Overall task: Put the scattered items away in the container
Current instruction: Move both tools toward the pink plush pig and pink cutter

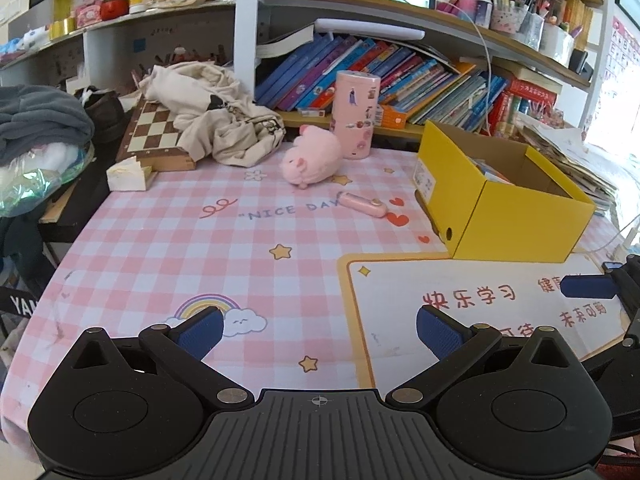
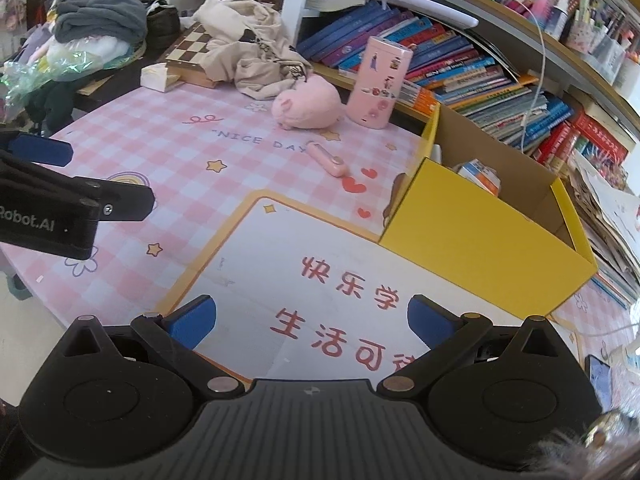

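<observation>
Where gingham spreads, cardboard box (image 1: 516, 216) gapes rectangular.

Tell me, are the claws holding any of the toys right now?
No. The left claw and the right claw are both open with nothing between them. The pink plush lies on the mat, untouched.

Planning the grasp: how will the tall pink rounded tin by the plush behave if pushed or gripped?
The tall pink rounded tin stands upright, taller than wide, so a high push likely tips it. Its sides look smooth and glossy, so it may slip in the fingers. It probably stays rigid. The soft pink plush pig sits close beside it, crowding that side.
</observation>
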### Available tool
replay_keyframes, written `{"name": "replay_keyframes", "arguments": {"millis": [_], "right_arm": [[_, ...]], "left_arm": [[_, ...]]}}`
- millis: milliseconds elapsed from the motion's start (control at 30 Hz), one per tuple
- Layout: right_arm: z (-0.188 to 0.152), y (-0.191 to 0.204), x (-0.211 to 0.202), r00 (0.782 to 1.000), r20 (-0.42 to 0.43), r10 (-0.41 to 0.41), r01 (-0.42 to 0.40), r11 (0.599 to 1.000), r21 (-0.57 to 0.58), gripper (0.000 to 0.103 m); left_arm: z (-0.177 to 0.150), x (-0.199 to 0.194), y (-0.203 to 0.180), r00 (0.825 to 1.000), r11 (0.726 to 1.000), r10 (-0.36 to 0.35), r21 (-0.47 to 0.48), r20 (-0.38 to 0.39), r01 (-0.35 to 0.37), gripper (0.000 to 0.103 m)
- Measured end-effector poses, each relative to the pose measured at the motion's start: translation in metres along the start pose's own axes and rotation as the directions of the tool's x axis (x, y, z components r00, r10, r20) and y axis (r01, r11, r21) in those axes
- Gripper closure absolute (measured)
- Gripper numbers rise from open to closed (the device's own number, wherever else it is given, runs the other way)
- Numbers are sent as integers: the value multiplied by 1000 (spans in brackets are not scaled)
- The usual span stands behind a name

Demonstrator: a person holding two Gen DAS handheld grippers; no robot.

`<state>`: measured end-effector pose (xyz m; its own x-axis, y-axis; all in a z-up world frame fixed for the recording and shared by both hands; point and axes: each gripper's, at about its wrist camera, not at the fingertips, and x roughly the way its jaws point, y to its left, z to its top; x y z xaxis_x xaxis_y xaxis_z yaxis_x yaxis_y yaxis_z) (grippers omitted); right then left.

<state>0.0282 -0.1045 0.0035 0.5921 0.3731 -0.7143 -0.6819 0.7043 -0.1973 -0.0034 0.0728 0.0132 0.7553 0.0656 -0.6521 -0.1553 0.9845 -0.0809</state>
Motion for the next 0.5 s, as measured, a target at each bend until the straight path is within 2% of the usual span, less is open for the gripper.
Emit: {"name": "replay_keyframes", "arguments": {"millis": [267, 500], "right_arm": [[8, 3, 10, 1000, 19, 25, -24, 998, -53, 0], [24, 3, 27, 997, 46, 58, -53, 993, -101, 3]], "left_arm": [[4, 12, -1, 1000, 1000, 8, 14, -20, -8, 0], [13, 24, 10, 998, 998, 62, -15, -27, -63, 0]]}}
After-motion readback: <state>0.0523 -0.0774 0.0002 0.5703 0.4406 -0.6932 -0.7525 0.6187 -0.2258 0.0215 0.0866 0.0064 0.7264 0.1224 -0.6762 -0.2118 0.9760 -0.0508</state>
